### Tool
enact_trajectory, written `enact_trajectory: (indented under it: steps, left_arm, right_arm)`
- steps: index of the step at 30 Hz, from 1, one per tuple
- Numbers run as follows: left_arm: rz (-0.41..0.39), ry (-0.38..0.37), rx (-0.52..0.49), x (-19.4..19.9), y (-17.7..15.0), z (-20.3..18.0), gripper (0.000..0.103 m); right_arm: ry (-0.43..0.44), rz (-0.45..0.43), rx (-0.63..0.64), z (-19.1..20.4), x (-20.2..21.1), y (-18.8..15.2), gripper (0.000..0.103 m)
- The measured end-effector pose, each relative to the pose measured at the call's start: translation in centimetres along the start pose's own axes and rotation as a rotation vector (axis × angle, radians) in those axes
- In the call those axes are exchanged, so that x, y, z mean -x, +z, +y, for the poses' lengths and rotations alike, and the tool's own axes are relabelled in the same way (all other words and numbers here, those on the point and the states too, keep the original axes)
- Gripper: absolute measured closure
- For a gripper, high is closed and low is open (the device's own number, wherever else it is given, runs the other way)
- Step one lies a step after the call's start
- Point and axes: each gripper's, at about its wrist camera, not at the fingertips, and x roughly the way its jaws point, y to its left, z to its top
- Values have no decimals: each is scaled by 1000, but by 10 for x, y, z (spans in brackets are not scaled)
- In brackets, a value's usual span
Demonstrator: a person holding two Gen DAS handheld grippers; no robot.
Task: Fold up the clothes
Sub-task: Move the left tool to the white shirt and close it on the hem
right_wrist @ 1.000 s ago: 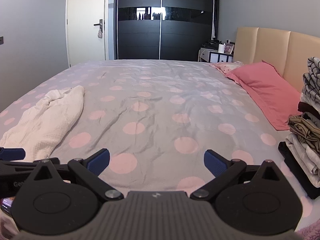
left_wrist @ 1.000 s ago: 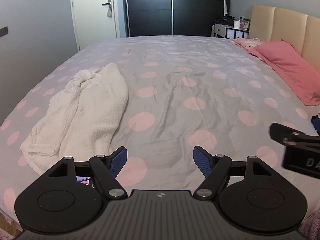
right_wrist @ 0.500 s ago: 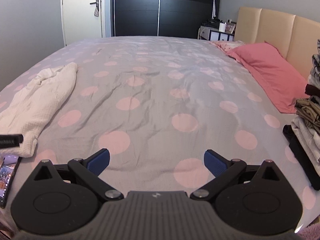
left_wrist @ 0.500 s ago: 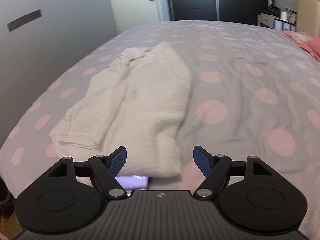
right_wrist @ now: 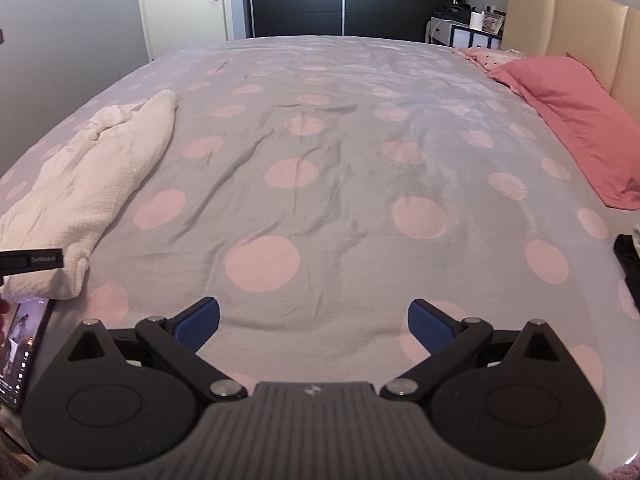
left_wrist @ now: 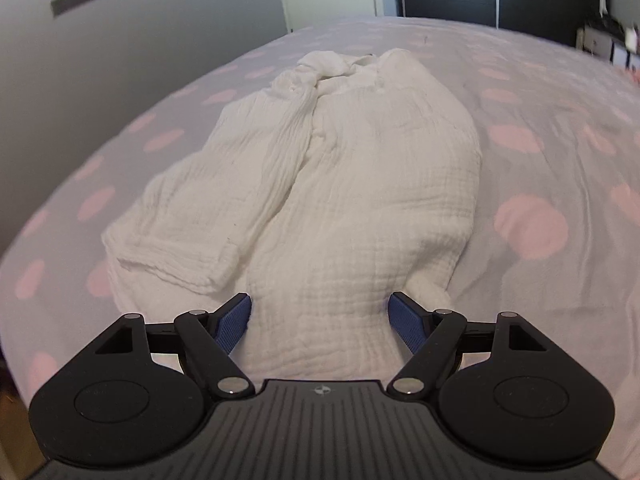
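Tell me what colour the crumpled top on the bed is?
The crumpled top is white, maybe cream; the left wrist view shows it best.

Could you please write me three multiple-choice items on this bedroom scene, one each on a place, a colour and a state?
1. Where does the white garment lie?
A. On the spotted bed cover
B. On the pink pillow
C. On the floor

2. What colour are the spots on the bed cover?
A. Blue
B. Pink
C. Green

3. How is the left gripper?
A. Shut on the garment
B. Open, with the garment's near end between its fingers
C. Open, over the pillow

Answers:
1 A: the garment rests on the cover, far from the pink pillow.
2 B: pink spots on pale grey fabric.
3 B: the blue fingers stand wide apart, with the cloth's near end between them.
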Motion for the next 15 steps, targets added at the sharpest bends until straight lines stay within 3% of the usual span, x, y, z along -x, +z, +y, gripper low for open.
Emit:
enact_trajectory:
  steps: [2, 4, 7, 10, 15]
  left_arm:
    - [5, -20, 36, -3, 2, 5, 41]
    - [4, -31, 51, -4, 3, 7, 62]
    - [-12, -53, 73, 2, 4, 8, 81]
    - [-56, -101, 73, 15, 6, 6, 90]
    - [-119, -183, 33, 42, 12, -11, 91]
  right_arm:
    - [4, -2, 8, 3, -1, 2, 1]
    - [1, 2, 14, 4, -2, 2, 1]
    - [-6, 7, 11, 2, -2, 1, 1]
    - [-14, 5, 6, 1, 2, 0, 1]
    - [-12, -30, 6, 1, 14, 1, 1]
